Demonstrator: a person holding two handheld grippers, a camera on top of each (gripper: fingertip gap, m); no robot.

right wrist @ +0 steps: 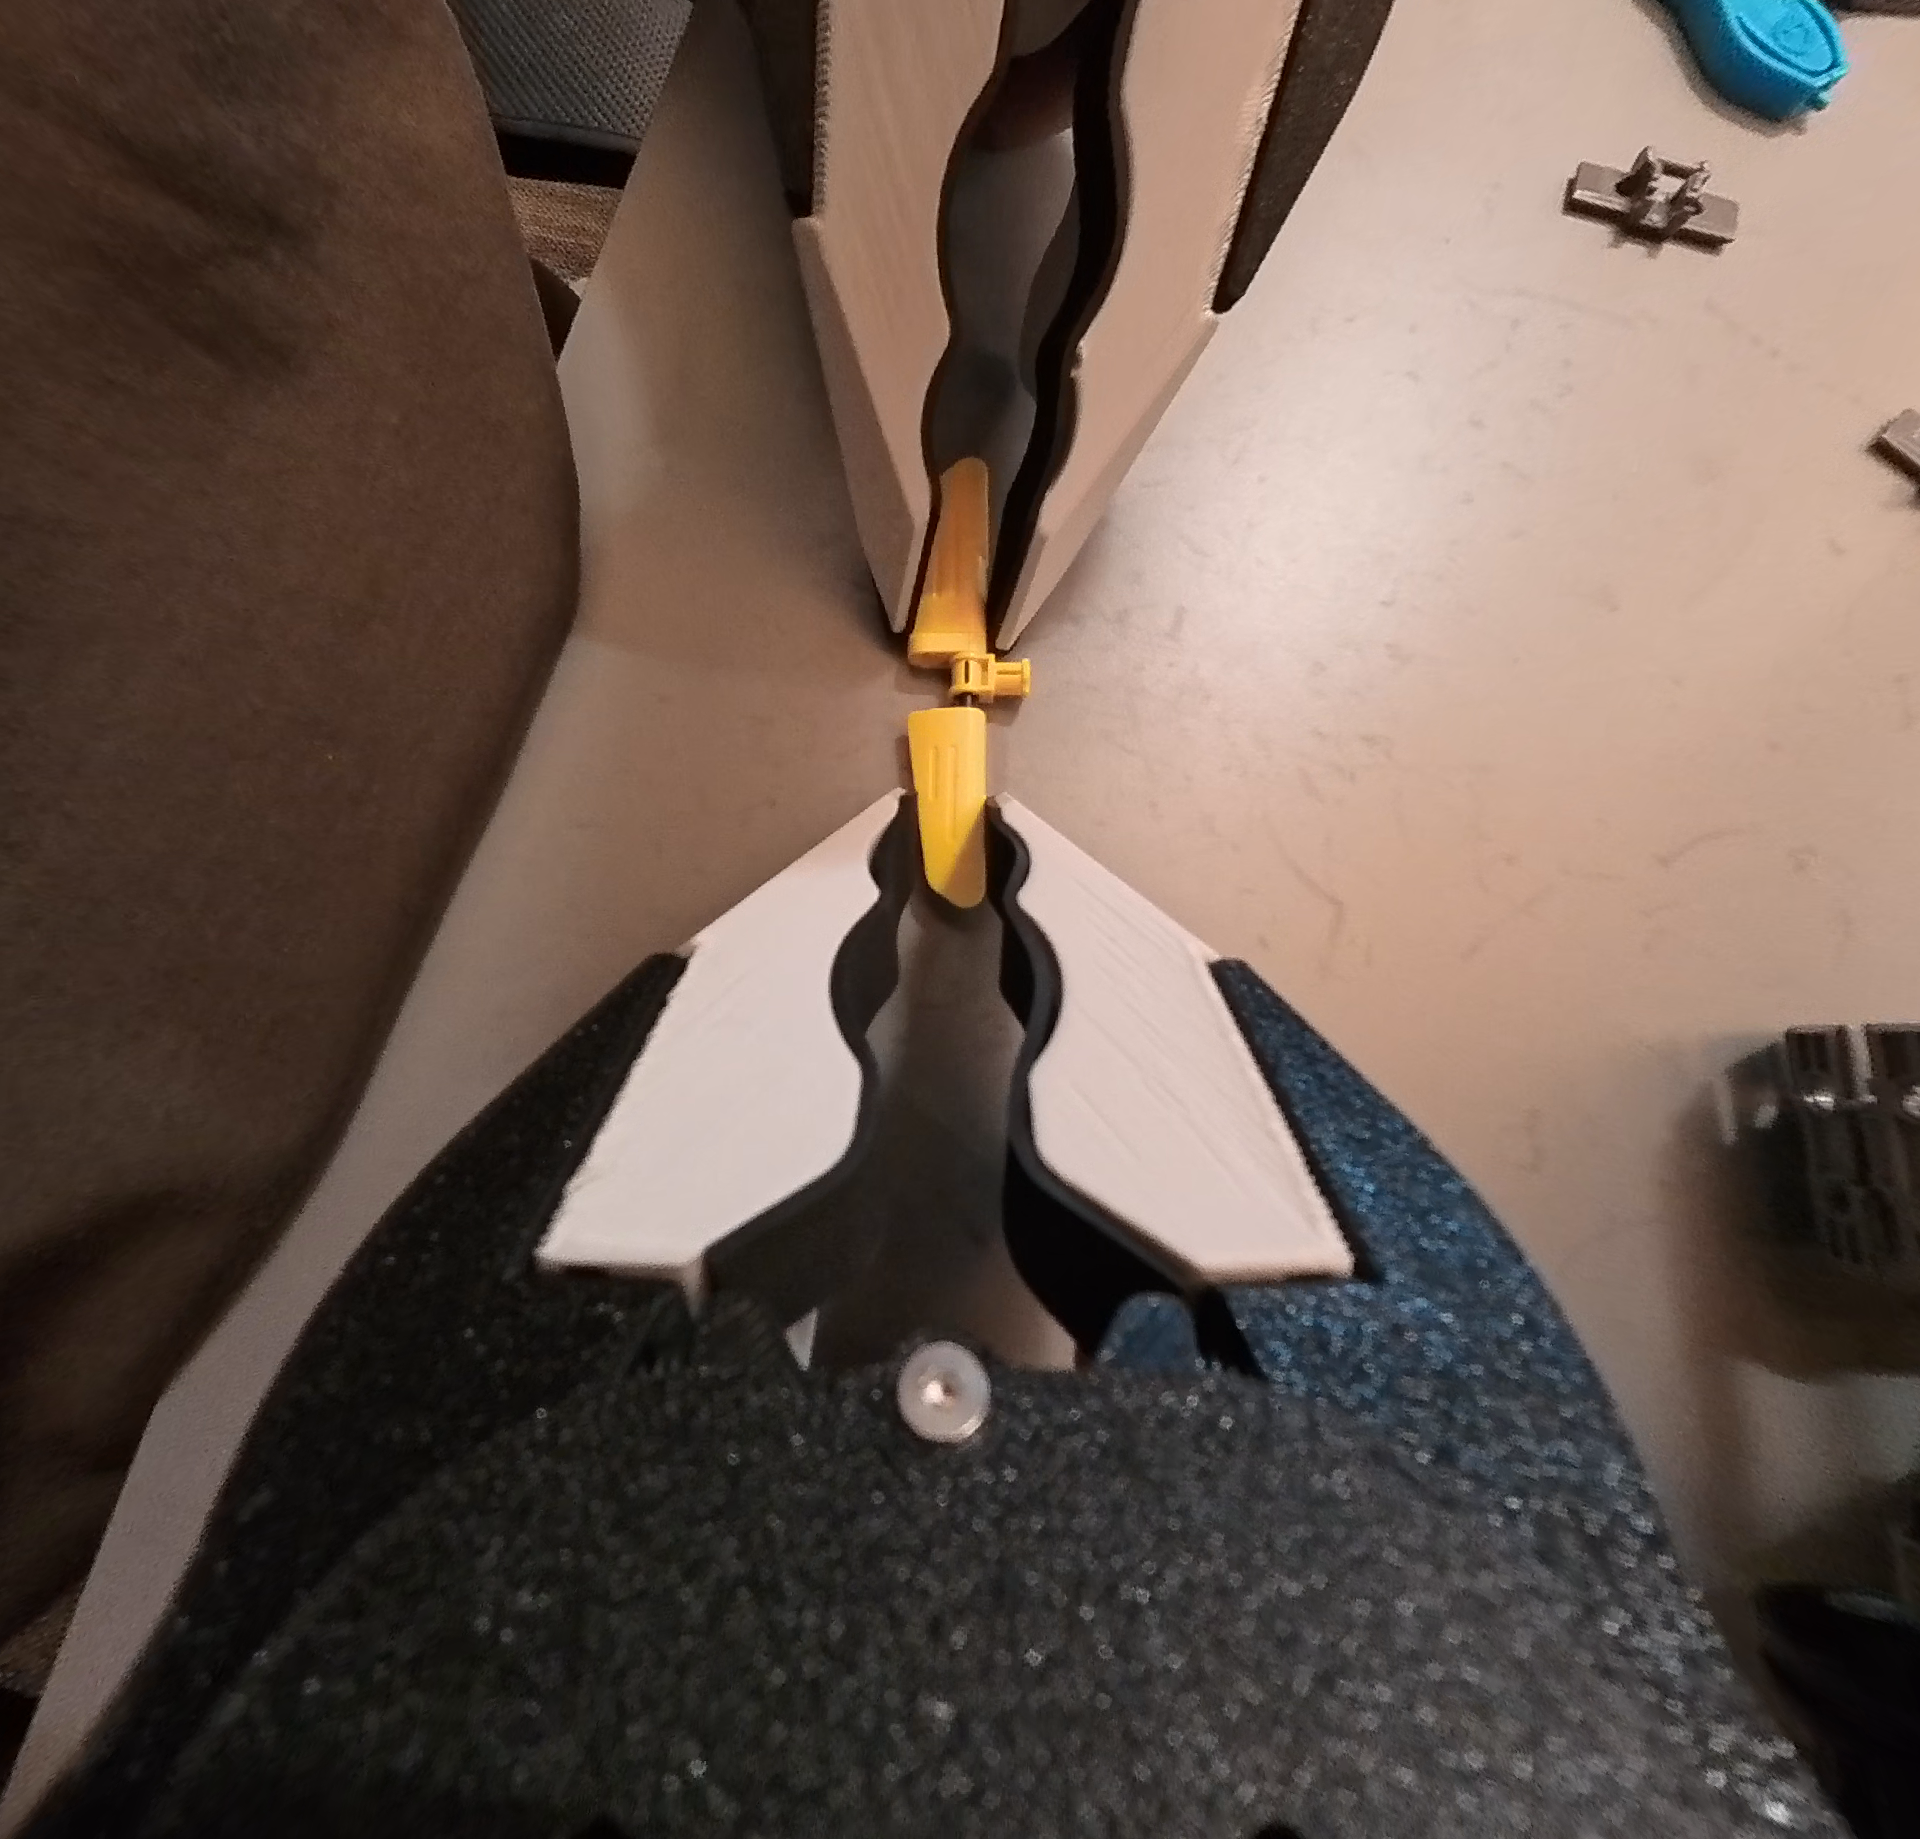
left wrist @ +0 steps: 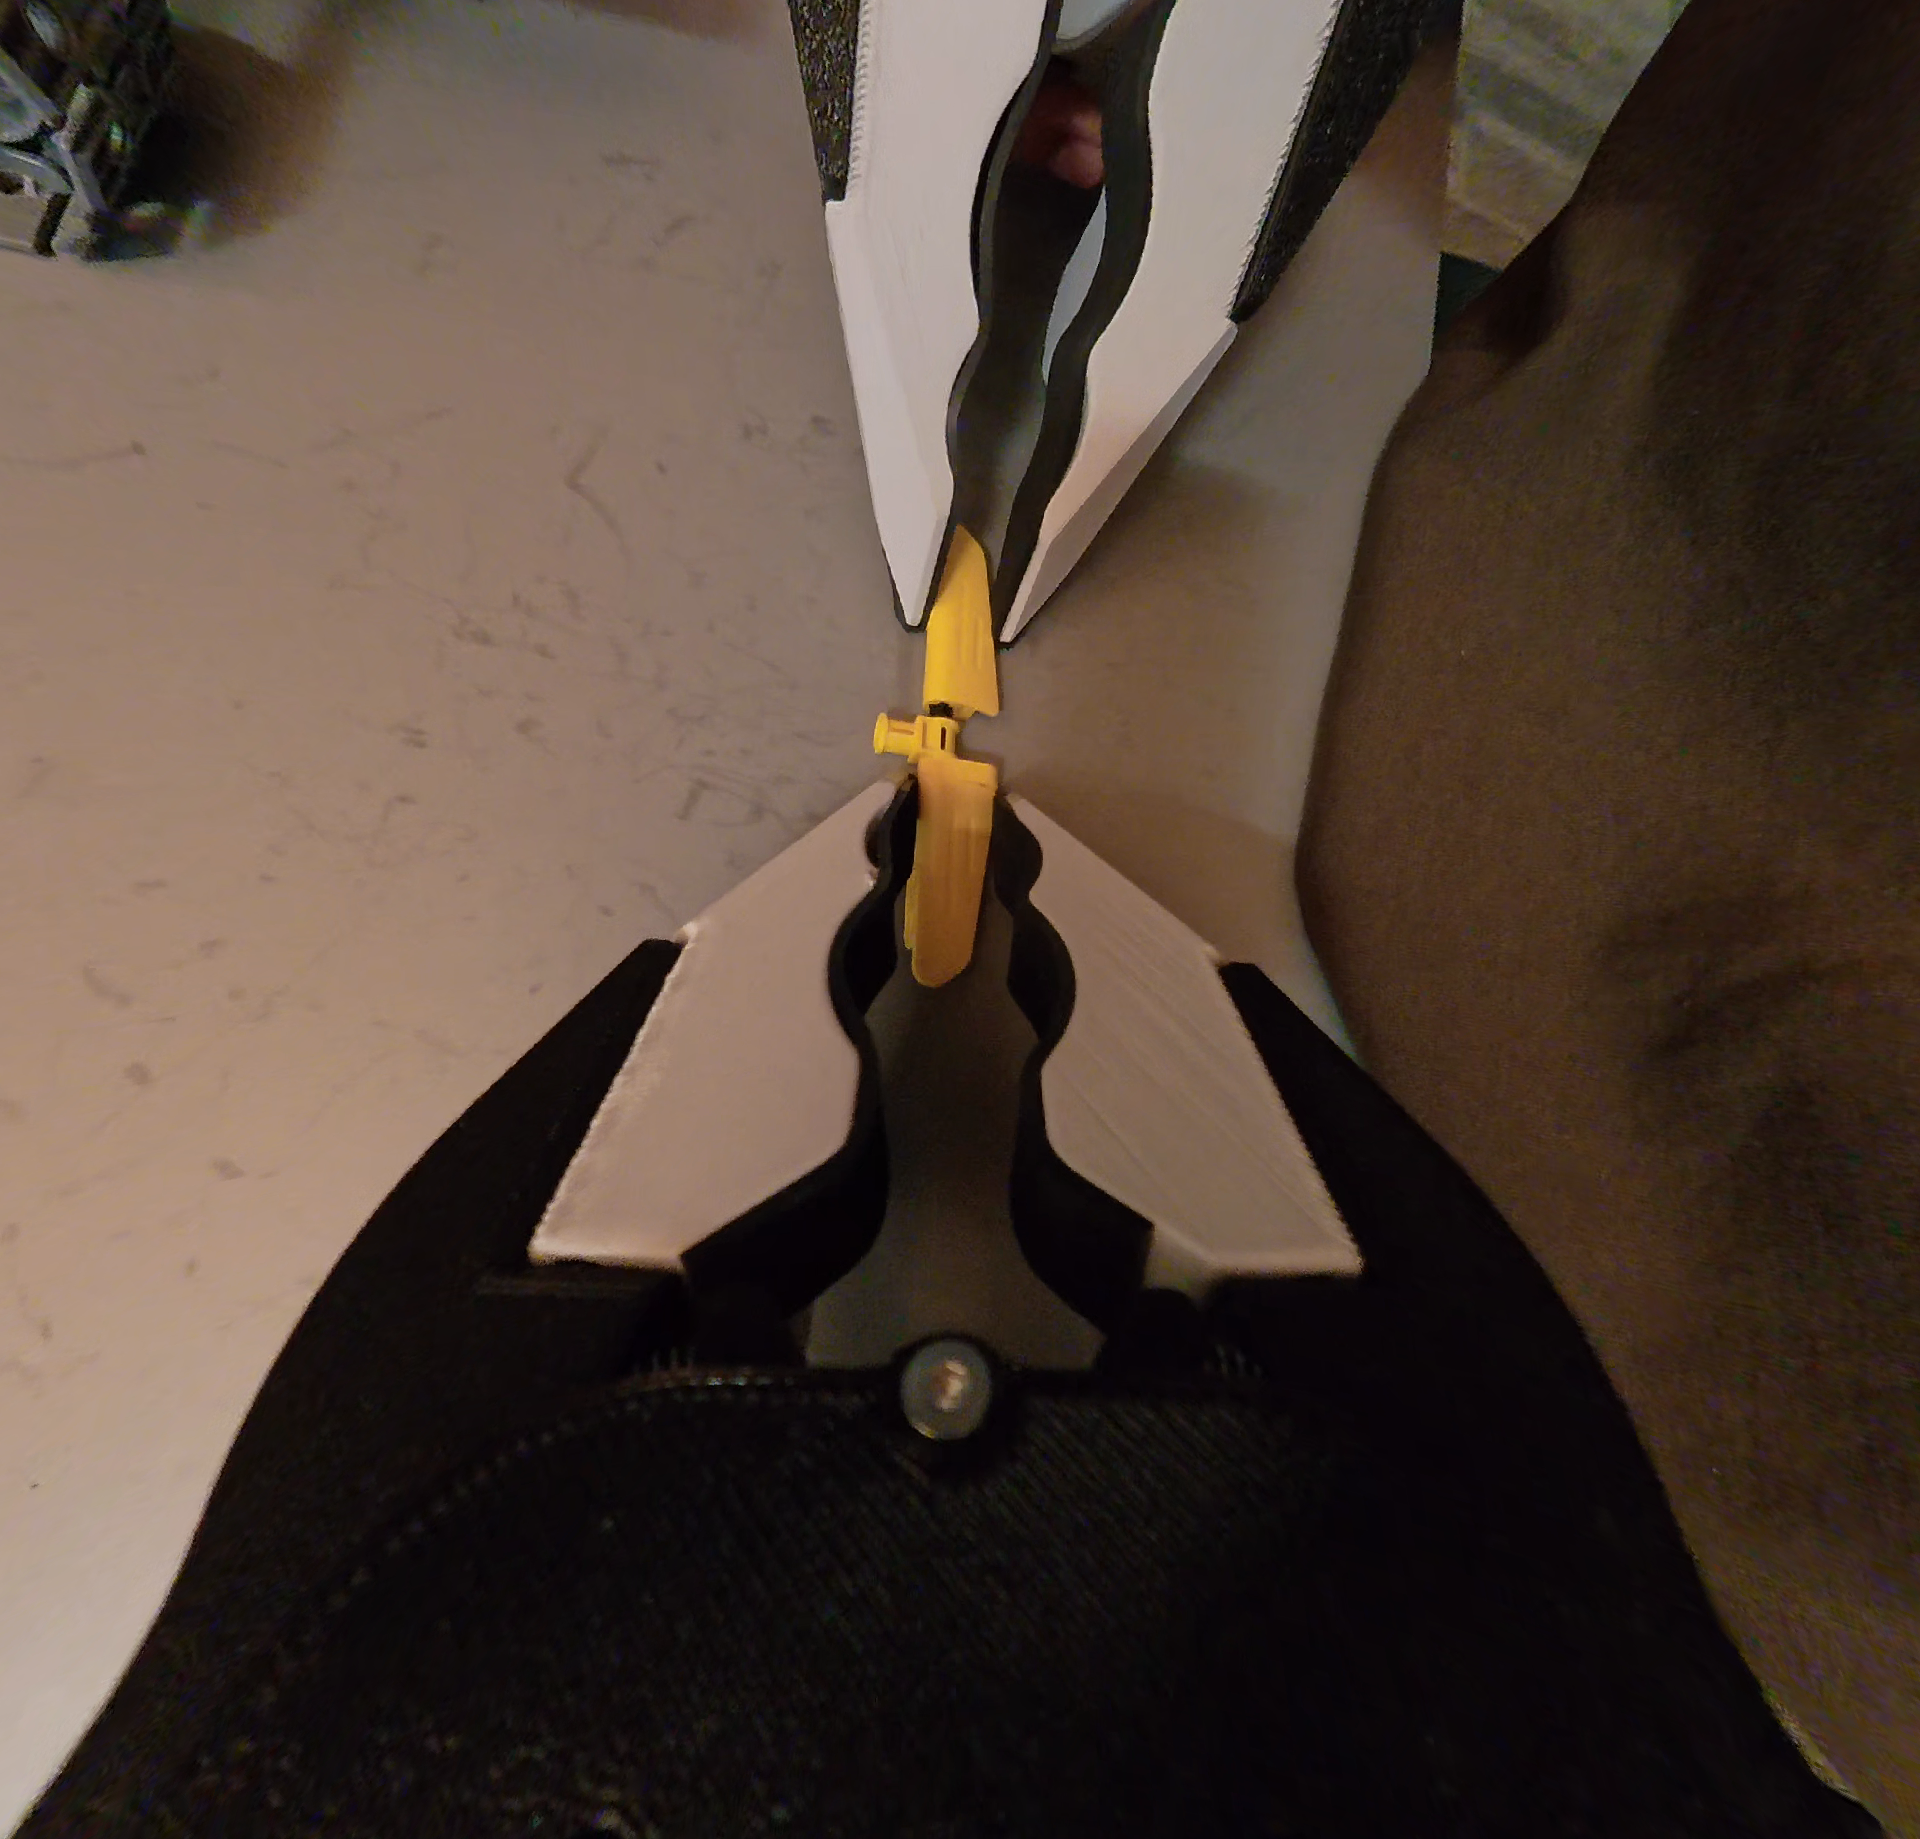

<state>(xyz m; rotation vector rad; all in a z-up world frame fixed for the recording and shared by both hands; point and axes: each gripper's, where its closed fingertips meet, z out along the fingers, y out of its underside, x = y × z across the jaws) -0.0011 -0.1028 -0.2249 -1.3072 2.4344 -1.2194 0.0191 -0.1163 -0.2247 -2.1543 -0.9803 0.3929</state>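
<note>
Dim warm light, soft shadows, wide-angle bending and blur toward the edges

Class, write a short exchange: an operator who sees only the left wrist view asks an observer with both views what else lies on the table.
Operator: My left gripper and the right gripper each pinch a yellow part. What else is on the table?
Observer: A blue tool lies far right in the right wrist view.
Operator: Anything nearer?
Observer: A grey metal clip, apart from the tool.
</note>
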